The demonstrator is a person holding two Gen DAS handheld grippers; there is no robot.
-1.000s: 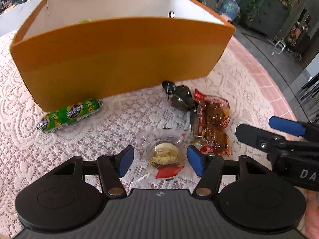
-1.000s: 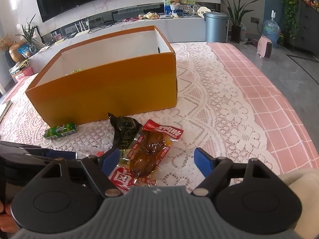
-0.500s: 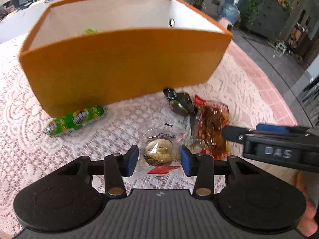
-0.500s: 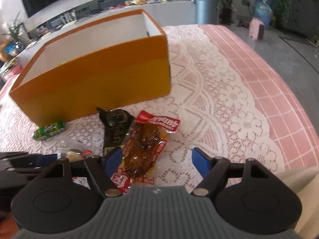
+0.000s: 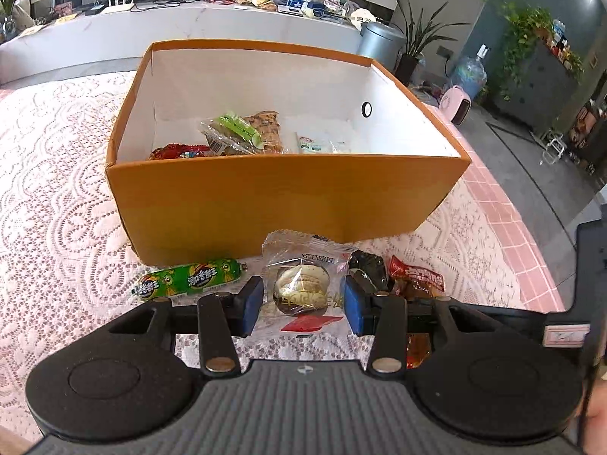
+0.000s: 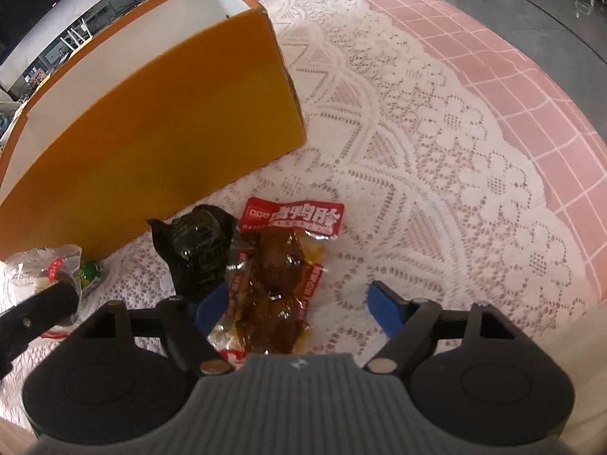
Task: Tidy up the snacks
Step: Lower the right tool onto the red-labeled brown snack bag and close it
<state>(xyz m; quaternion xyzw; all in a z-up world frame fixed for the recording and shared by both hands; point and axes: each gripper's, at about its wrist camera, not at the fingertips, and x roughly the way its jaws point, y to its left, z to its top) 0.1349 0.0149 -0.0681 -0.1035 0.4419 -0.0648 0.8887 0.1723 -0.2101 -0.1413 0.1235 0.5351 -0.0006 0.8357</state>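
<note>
My left gripper (image 5: 302, 309) is shut on a clear-wrapped round pastry (image 5: 301, 291) and holds it raised in front of the orange box (image 5: 280, 199). The box holds several snacks (image 5: 242, 134). A green sausage stick (image 5: 187, 280) lies by the box's front wall. My right gripper (image 6: 294, 309) is open and low over a red-labelled braised meat pack (image 6: 282, 276), which lies between its fingers. A dark wrapped snack (image 6: 199, 248) lies just left of that pack. The pastry also shows in the right wrist view (image 6: 41, 269).
A white lace cloth (image 6: 417, 189) covers the pink checked table (image 6: 531, 87). The table's edge runs along the right. The left gripper's finger (image 6: 34, 311) shows at the right wrist view's left edge. A counter, plants and a bin stand far behind.
My left gripper closed on the pastry and lifted it, so the box's inside now shows. My right gripper came down over the meat pack, still open.
</note>
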